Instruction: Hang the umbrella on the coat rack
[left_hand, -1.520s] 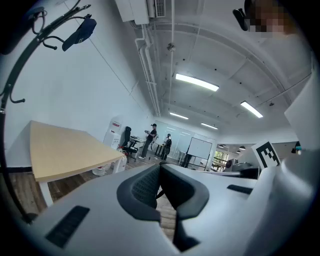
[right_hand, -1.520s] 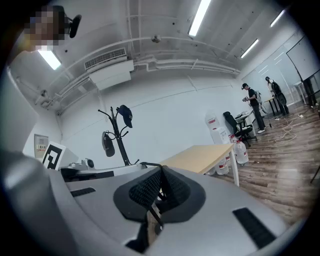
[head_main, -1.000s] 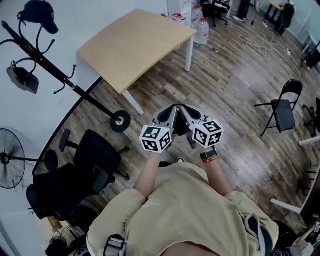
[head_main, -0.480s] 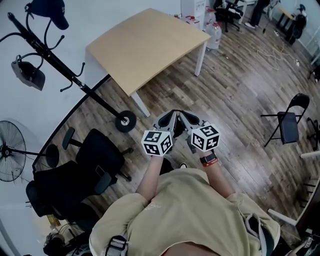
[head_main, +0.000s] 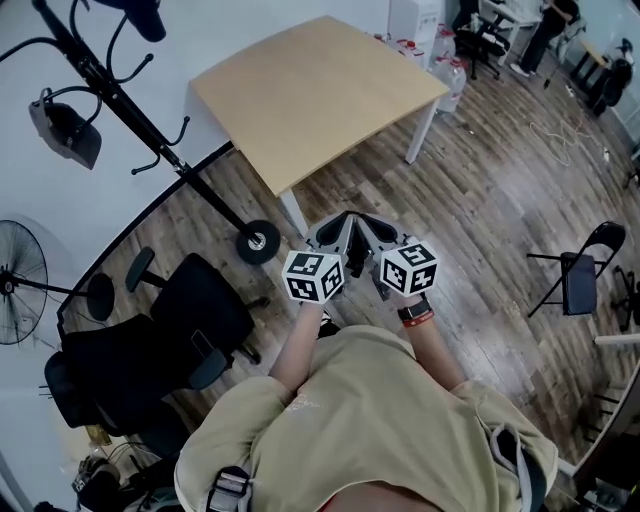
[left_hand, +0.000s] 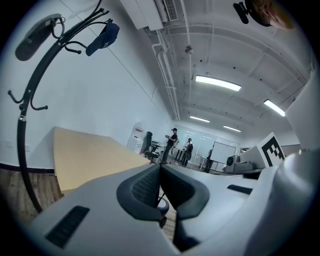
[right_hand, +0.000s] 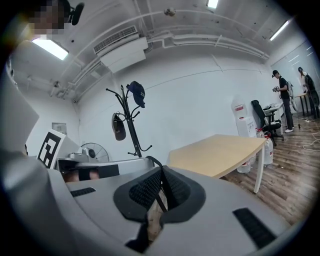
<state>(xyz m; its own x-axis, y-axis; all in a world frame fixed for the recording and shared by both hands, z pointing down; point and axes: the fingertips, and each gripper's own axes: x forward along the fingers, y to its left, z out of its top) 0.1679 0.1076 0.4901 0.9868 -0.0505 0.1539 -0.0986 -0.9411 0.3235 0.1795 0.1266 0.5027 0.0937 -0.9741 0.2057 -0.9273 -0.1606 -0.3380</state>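
Observation:
The black coat rack (head_main: 150, 150) leans across the upper left of the head view. A dark cap (head_main: 145, 12) hangs on its top. A grey folded umbrella (head_main: 67, 128) hangs from a side hook. The right gripper view shows the rack (right_hand: 131, 127), cap (right_hand: 136, 93) and hanging umbrella (right_hand: 118, 127) against the white wall. The left gripper view shows the rack (left_hand: 22, 130), cap (left_hand: 104, 36) and umbrella (left_hand: 36, 35). My left gripper (head_main: 337, 224) and right gripper (head_main: 367, 224) are side by side before my chest, both shut, nothing between the jaws.
A light wooden table (head_main: 320, 90) stands ahead of the grippers. A black office chair (head_main: 190, 320) and a floor fan (head_main: 20, 295) are at the left. A folding chair (head_main: 580, 275) stands at the right. People stand far off by desks (left_hand: 172, 145).
The head view has shifted: table and rack now sit further right and lower in the frame, the cap partly cut off at the top. Both grippers stay shut together.

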